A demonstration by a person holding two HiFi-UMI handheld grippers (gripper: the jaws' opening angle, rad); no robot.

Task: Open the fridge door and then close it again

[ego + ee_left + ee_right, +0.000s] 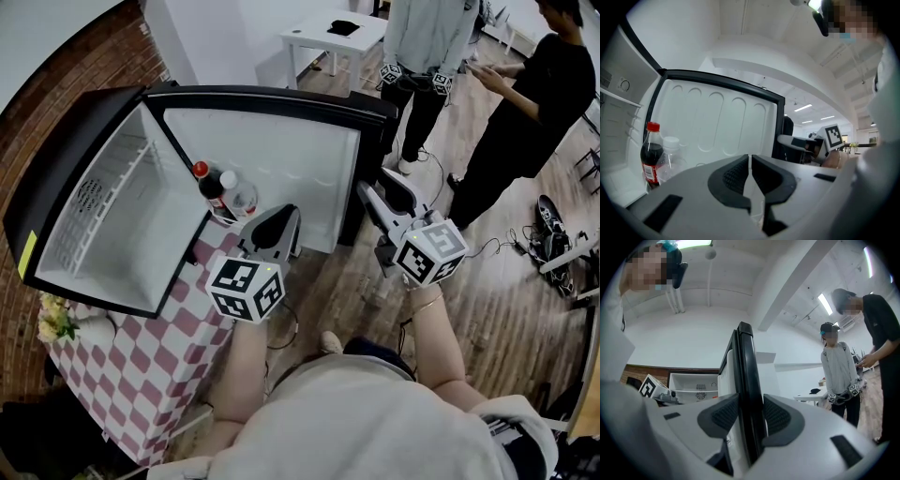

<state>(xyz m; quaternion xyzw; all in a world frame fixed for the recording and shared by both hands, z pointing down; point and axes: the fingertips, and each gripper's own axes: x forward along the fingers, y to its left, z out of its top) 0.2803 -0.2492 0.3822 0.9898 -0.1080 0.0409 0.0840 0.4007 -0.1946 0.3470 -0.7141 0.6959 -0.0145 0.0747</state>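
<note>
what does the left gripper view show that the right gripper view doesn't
Only left gripper view: a cola bottle and a clear bottle by the inner face of the fridge door, and the left gripper up close, jaws nearly together, empty. Only right gripper view: the right gripper clamped on the door's black edge, a bystander in grey, a bystander in black, a white table. Both: the open door.

both forearms reaching forward, left gripper [279, 220] jaws almost together, empty, right gripper [372, 197] clamped on door edge [745, 362]
</note>
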